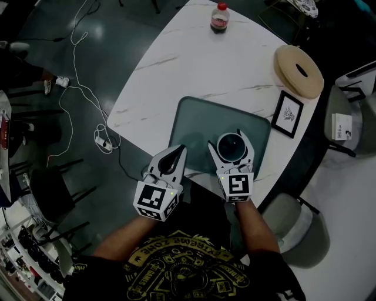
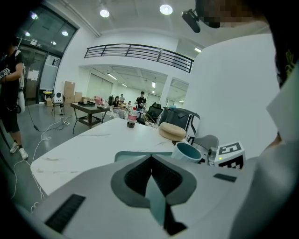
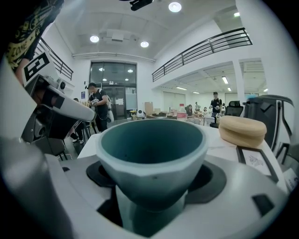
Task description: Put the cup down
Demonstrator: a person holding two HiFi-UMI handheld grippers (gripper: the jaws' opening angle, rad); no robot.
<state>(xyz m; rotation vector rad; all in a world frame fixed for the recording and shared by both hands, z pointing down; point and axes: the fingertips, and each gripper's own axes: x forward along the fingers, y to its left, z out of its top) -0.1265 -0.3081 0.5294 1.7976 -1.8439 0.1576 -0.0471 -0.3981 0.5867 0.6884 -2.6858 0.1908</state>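
Note:
A pale cup point(image 1: 231, 145) with a dark teal inside stands upright between the jaws of my right gripper point(image 1: 231, 143), which is shut on it, over the near right part of a teal placemat point(image 1: 200, 117). Whether it touches the mat I cannot tell. In the right gripper view the cup point(image 3: 152, 149) fills the middle, and the right gripper point(image 3: 154, 176) clasps its lower body from both sides. My left gripper point(image 1: 178, 150) is just left of it at the mat's near edge, shut with nothing in it. The left gripper view shows the left gripper point(image 2: 150, 161) pressed shut and the cup point(image 2: 188, 151) to its right.
The white marble table point(image 1: 176, 64) carries a red-capped bottle point(image 1: 219, 16) at the far edge, a round wooden disc point(image 1: 298, 70) at the right and a small framed picture point(image 1: 287, 114) beside the mat. Chairs point(image 1: 346, 117) stand on the right. Cables point(image 1: 88, 94) lie on the floor at the left.

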